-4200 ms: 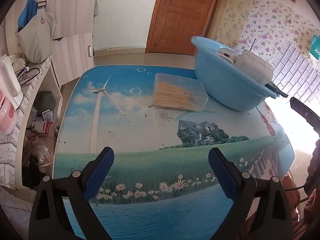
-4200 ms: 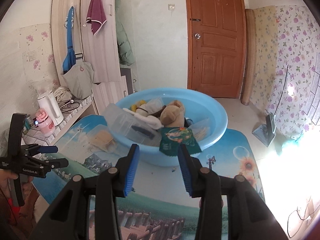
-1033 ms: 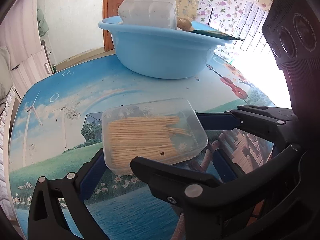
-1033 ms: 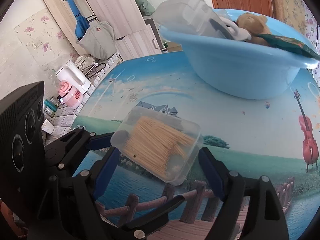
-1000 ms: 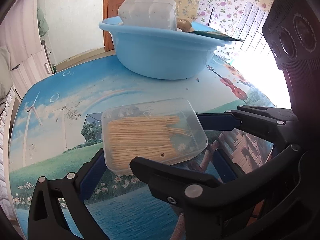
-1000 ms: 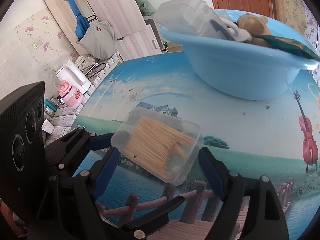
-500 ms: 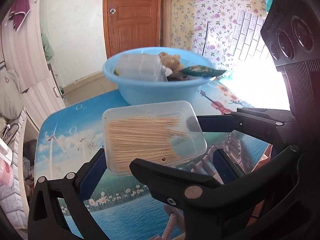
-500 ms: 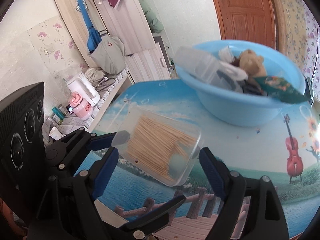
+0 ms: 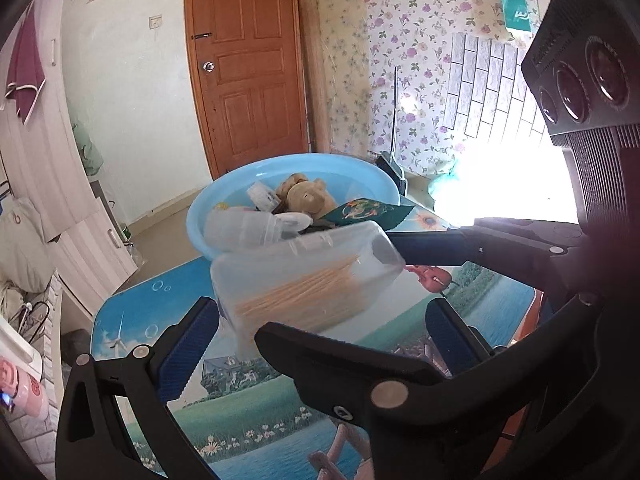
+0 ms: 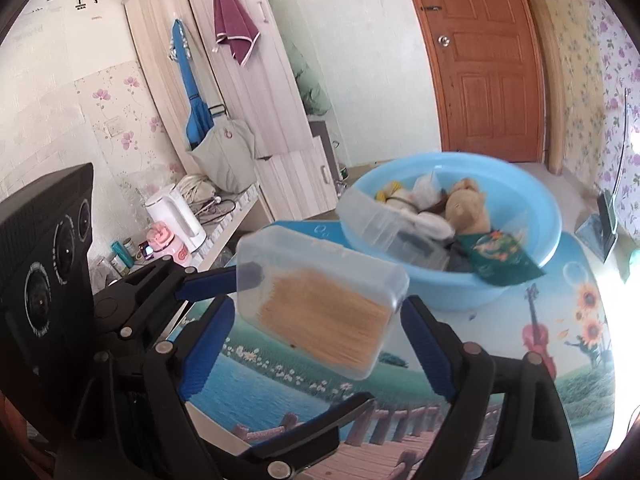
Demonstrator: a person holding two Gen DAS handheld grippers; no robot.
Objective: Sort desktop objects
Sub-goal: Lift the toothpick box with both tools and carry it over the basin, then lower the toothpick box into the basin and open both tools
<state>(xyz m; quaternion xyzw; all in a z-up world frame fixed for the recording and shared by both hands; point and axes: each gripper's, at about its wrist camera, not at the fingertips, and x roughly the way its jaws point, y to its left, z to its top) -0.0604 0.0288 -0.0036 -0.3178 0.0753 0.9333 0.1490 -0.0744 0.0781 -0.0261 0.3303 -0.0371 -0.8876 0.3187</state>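
A clear plastic box of wooden sticks (image 9: 304, 280) is held in the air above the table, tilted, pinched between my two grippers. It also shows in the right wrist view (image 10: 320, 304). My left gripper (image 9: 316, 332) holds it from one side and my right gripper (image 10: 316, 336) from the other, their fingers crossing under the box. Behind it stands a blue basin (image 9: 360, 172) holding a plush bear (image 9: 308, 198), a clear container (image 9: 244, 226) and a green packet (image 9: 364, 212). The basin also shows in the right wrist view (image 10: 532, 208).
The table (image 9: 248, 412) has a printed landscape top. A low shelf at the left holds a white kettle (image 10: 176, 216) and a pink bottle (image 10: 168, 242). A wooden door (image 9: 248, 64) and wardrobes (image 10: 248, 80) stand behind.
The box of sticks has been lifted off the table by both grippers together, raised higher and tilted toward the blue basin.
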